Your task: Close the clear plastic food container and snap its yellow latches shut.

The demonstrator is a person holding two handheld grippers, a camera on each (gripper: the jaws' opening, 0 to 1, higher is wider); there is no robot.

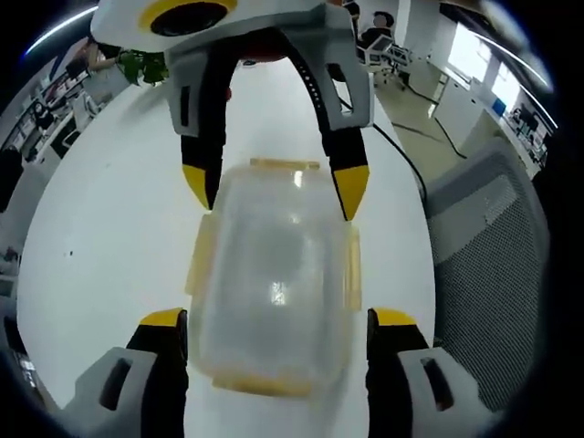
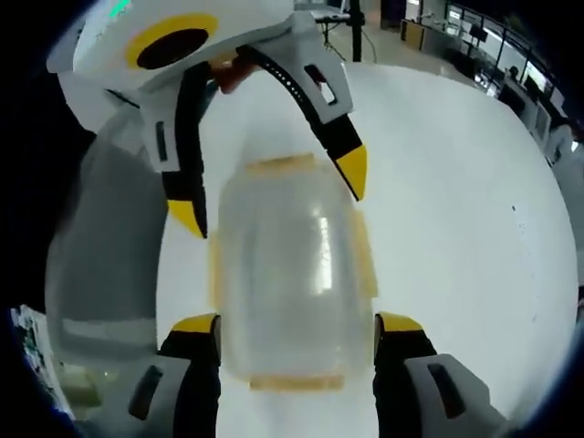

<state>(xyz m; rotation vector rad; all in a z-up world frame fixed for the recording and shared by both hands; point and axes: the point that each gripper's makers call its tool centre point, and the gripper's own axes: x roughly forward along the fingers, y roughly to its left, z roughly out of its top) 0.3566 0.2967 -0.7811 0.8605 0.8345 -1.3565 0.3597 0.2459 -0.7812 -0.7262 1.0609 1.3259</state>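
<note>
Spreading under everything is a white table (image 1: pixel 109 246), with an office of desks and windows blurred at its far side and a grey mesh chair (image 1: pixel 497 274) beside it on the right of the left gripper view. On the table sits the clear container (image 1: pixel 274 283), lid down on its body, its plastic cloudy and glinting. It lies between the 2 grippers, which face each other across it. In the left gripper view the left gripper (image 1: pixel 278 330) has its jaws apart, 1 yellow-tipped finger on each side of the container's near end, close to the walls; whether they touch I cannot tell. The right gripper (image 1: pixel 276 190) reaches in from the top of that view, its jaws also spread, tips at the container's far corners. The right gripper view gives the mirror of this: the container (image 2: pixel 292 274) between that gripper's own parted jaws (image 2: pixel 297 333), and the left gripper (image 2: pixel 274 196) coming in from above with its tips beside the far end. Pale yellow latches (image 1: pixel 199 260) line the long sides and both ends of the lid; blur hides whether they are snapped down.
</note>
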